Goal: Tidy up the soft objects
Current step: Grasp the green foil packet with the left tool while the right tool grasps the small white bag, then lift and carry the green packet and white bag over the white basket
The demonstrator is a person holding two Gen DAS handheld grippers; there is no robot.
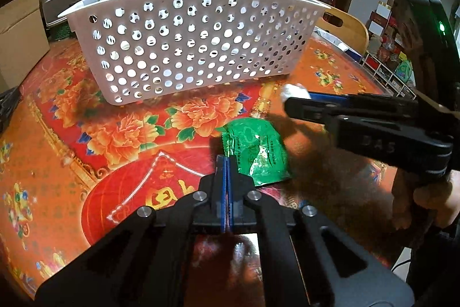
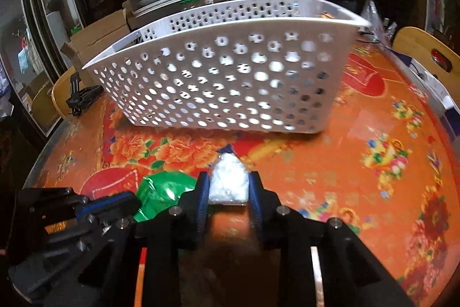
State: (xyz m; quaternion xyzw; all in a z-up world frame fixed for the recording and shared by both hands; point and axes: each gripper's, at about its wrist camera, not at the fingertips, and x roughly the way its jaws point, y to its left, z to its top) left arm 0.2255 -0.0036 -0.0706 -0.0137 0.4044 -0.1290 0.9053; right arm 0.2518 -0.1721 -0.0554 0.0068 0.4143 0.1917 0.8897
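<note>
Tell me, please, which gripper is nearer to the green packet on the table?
Left. The left gripper, shut, has its tips at the green packet's edge; the right gripper is off to its side, clamping a white soft packet.

Both tongs are matte black plastic frames with blue ribbed pads and round silver screw heads on their linkage arms. The left tongs (image 1: 225,163) show four such screws. The right tongs (image 2: 228,186), at three o'clock in the left view, carry embossed "DAS" lettering and a green light.
</note>
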